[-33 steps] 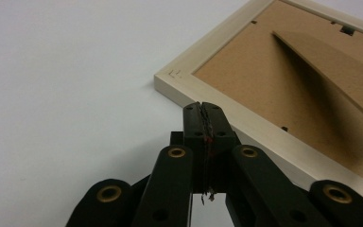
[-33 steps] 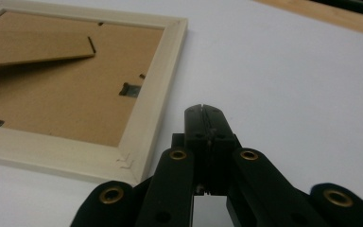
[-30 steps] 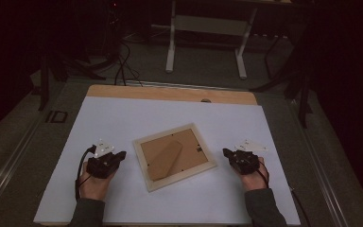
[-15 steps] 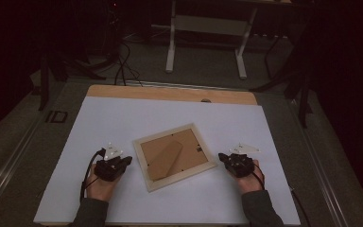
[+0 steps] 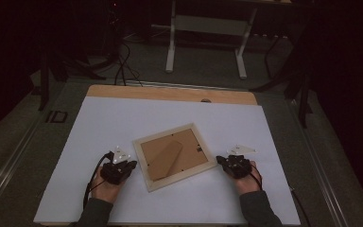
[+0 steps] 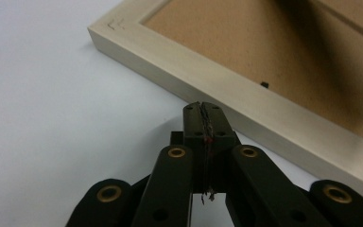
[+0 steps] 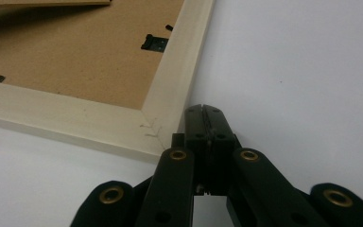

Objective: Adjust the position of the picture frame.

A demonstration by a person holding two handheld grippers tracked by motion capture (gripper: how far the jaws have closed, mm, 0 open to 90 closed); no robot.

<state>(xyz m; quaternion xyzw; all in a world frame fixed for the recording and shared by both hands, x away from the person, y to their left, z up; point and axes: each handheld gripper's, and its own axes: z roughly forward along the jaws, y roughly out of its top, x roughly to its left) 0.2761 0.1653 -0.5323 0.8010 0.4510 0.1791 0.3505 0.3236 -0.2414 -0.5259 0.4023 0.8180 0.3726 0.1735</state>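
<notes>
With both hands low at the near edge of the white rectangular table sheet [image 5: 99, 123], your left gripper [image 5: 131, 164] has its jaws clenched together on nothing, tips right at the near-left long side of the pale wooden picture frame [image 5: 175, 156]. Can't tell if they touch it. Your right gripper [image 5: 220, 161] is likewise clenched and empty, tips just beside the frame's right corner. Frame lies flat, face down, brown fibreboard backing [image 5: 189, 150] up, turned at an angle, mid-table between the two grippers. Beyond it: bare wooden table strip [image 5: 170, 92] along the far edge, then a white metal stand [image 5: 205, 28] on the dark floor.
</notes>
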